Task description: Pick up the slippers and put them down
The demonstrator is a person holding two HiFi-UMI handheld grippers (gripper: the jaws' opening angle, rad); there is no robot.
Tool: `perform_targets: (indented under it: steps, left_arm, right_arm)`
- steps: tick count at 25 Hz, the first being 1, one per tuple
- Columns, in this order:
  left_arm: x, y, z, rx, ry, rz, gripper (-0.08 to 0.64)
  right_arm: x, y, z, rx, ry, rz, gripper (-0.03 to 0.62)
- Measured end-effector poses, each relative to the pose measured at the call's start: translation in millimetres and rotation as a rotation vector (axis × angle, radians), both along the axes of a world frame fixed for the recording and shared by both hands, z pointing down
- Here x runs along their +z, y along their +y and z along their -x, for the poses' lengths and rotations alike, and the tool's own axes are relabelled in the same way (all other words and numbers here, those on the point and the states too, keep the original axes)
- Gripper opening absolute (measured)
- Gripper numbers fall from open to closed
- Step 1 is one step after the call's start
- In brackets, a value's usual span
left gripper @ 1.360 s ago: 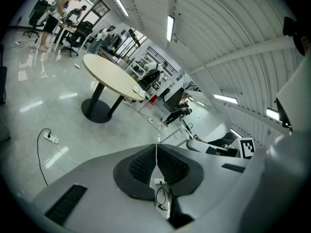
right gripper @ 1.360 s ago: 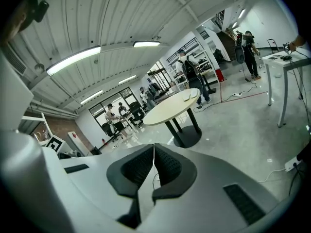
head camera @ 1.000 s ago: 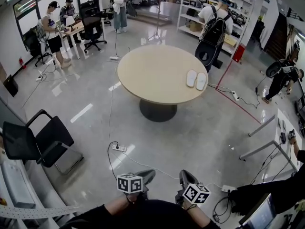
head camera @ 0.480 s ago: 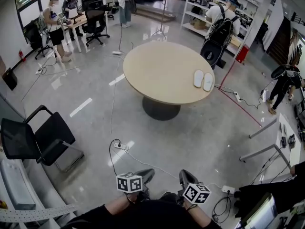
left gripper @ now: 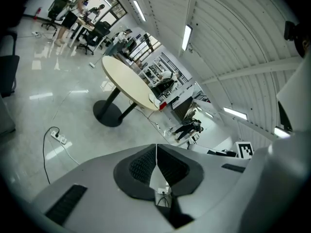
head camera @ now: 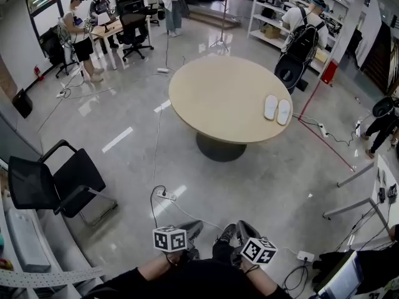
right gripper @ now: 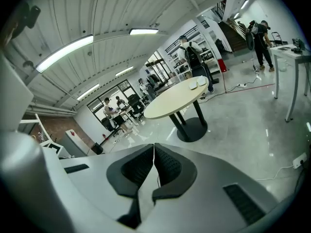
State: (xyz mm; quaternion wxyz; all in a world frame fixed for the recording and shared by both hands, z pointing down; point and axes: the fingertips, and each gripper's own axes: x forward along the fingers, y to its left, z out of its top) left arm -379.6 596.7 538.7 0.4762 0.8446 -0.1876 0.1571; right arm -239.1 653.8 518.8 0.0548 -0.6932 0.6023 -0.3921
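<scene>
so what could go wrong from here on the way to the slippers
A power strip and its cable lie on the floor in front of the table: a trip hazard.
The slippers sit near the table's edge, so a clumsy grab might push them off.
Left gripper and right gripper jaws are shut; they must open first.

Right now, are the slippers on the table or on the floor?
On the table. In the head view, the two white slippers lie side by side on its top, near its right edge.
</scene>
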Motion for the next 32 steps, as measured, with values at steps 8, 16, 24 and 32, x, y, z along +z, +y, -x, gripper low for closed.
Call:
perform_targets:
  steps: [8,16,24,32]
  left_arm:
    - [-9,-75,-73,-0.056,-0.042,-0.065,0.025]
    - [-30,-115,-201,0.008,-0.059,-0.125,0.025]
    - [-33,-136,-294,0.075,-0.041,-0.124,0.025]
    - [-27,-171,-357,0.132,-0.041,-0.115,0.025]
  right_arm:
    - [-4,-87,-74,-0.078,-0.016,-0.045,0.015]
    - [-18,-129,-191,-0.069,-0.023,-0.064,0.015]
    - [-13,-139,-286,0.035,-0.052,-0.061,0.015]
    - [-8,-162,-349,0.118,-0.058,-0.060,0.015]
